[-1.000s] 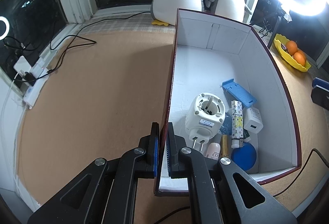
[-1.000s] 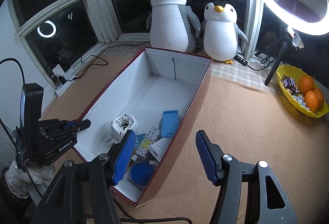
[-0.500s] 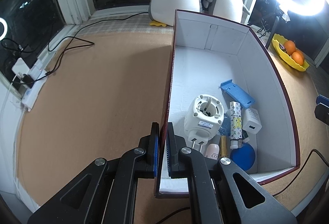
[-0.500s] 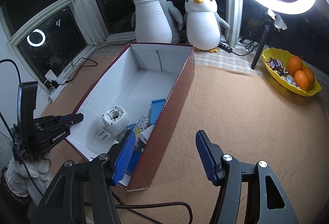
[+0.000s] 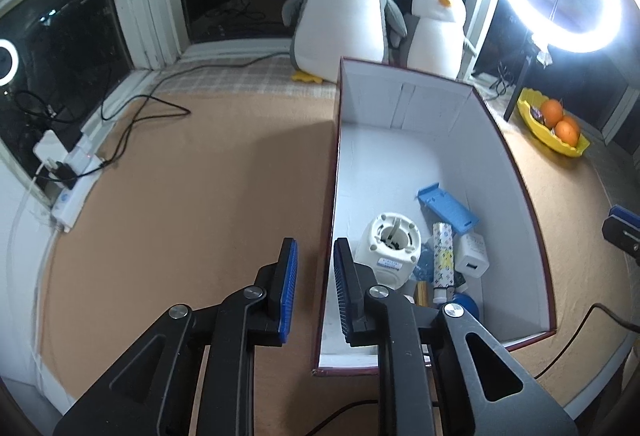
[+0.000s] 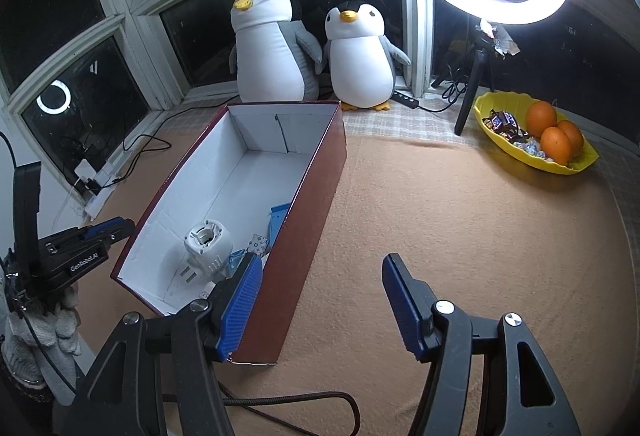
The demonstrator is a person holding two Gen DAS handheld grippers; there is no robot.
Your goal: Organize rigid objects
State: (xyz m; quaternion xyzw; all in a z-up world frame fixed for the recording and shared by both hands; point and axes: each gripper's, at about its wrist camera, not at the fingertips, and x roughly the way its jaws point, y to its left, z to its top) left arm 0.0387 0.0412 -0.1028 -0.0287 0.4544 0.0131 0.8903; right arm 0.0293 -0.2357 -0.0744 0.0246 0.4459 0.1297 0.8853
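While the tan cloth-covered worktop (image 6: 460, 220) carries the long maroon cardboard box with a white inside (image 5: 400, 164), the small rigid things lie heaped at its near end: a white round plug adapter (image 5: 390, 248), a blue plastic stand (image 5: 448, 206) and a white charger cube (image 5: 474, 256). The left tool (image 5: 316, 290) straddles the box's left wall, its jaws opening a narrow way and no longer pressing it, so lifting askew could snag that wall and tip the box. The right tool (image 6: 320, 300) gapes wide and empty above the box's right wall, where a careless sweep could knock it.
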